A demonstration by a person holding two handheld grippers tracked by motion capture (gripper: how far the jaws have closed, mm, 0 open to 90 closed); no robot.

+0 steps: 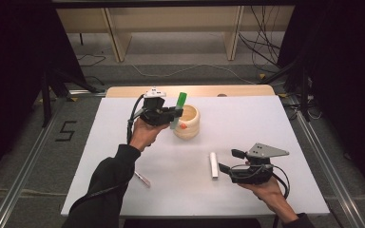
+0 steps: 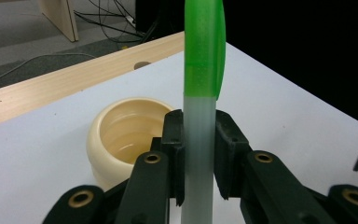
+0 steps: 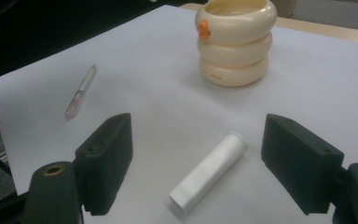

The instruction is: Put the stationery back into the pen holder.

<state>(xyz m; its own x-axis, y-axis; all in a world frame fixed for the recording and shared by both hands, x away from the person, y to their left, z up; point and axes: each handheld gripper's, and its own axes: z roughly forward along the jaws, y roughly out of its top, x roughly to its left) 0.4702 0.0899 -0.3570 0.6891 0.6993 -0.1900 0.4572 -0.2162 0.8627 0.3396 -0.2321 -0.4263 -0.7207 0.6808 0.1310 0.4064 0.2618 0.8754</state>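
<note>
Two hand-held grippers were over the white table top (image 1: pixel 247 118). Landmark for all positions: the cream ribbed ceramic pot (image 1: pixel 187 122), built like three stacked rings with a small orange mark on its side, which stood upright toward the far middle of the table.

Left gripper (image 1: pixel 167 114): held just beside the pot's left rim, above the table. Its jaws were clamped on the translucent grey barrel of a marker with a green cap (image 1: pixel 178 110). Marker stood near upright, tilted slightly, cap uppermost, lower end at about rim level of the pot; whether it touched the rim could not be told. In the left gripper view the marker (image 2: pixel 199 140) sat squarely between the two black pads, with the pot's open mouth (image 2: pixel 126 133) behind and to the left.

Right gripper (image 1: pixel 227 161): well apart from the pot, on the near right side of the table. Jaws stood wide apart, holding nothing. White plastic cylinder (image 3: pixel 208 172) lay flat on the table between the jaws, touching neither.

Thin clear pen (image 1: pixel 142 178) lay flat near the table's near edge, well to the near left of the pot.
</note>
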